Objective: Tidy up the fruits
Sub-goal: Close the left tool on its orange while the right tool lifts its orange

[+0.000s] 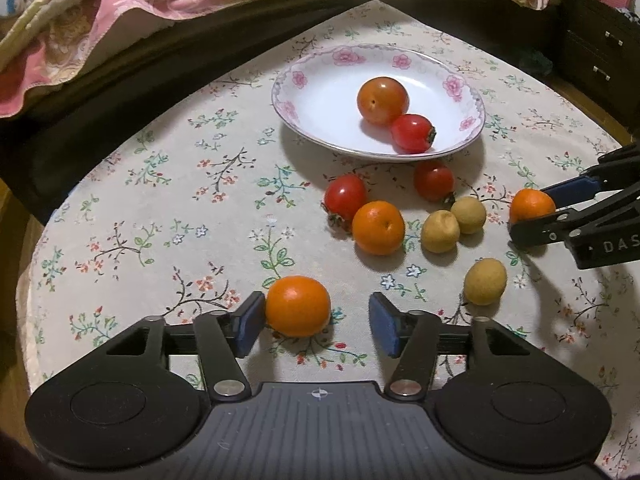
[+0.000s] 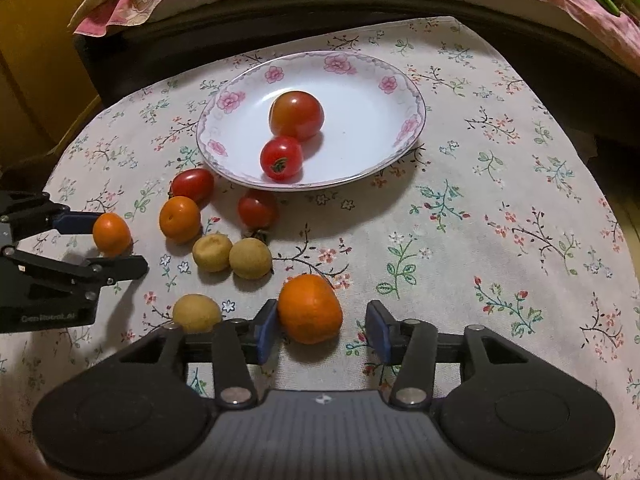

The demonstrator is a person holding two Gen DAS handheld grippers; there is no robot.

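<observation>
Surface: a round table under a cream floral-print tablecloth (image 1: 168,208), with a dark bed frame and pink quilt at the far side.
Plate: a white shallow ceramic plate with pink flowers on the rim (image 1: 316,65) sits at the far middle; it holds one larger orange-red tomato (image 1: 383,100) and one small red tomato (image 1: 412,133), the two touching.
Loose fruit: two small red tomatoes lie just near of the plate, an orange mandarin (image 1: 378,227) touches the left one, and three dull yellow-brown round fruits (image 1: 439,231) lie right of the mandarin and nearer; what kind they are cannot be told.
Left gripper: the left gripper (image 1: 317,322) is spread wide around a round orange mandarin on the cloth (image 1: 298,305); the left blue pad (image 1: 251,322) touches or nearly touches it, the right pad stands apart.
Right gripper: the right gripper (image 2: 322,332) is likewise spread around another orange mandarin (image 2: 310,308), left pad at the skin, right pad clear.
Step in hand: both look set to close, neither fruit yet held.
Handling: the mandarins are probably light, with soft, slightly yielding peel, and round enough to roll; hold across the widest middle, pads on opposite sides, with gentle pressure.
Risk: the one-sided contact may nudge a fruit sideways as the pads close.
</observation>
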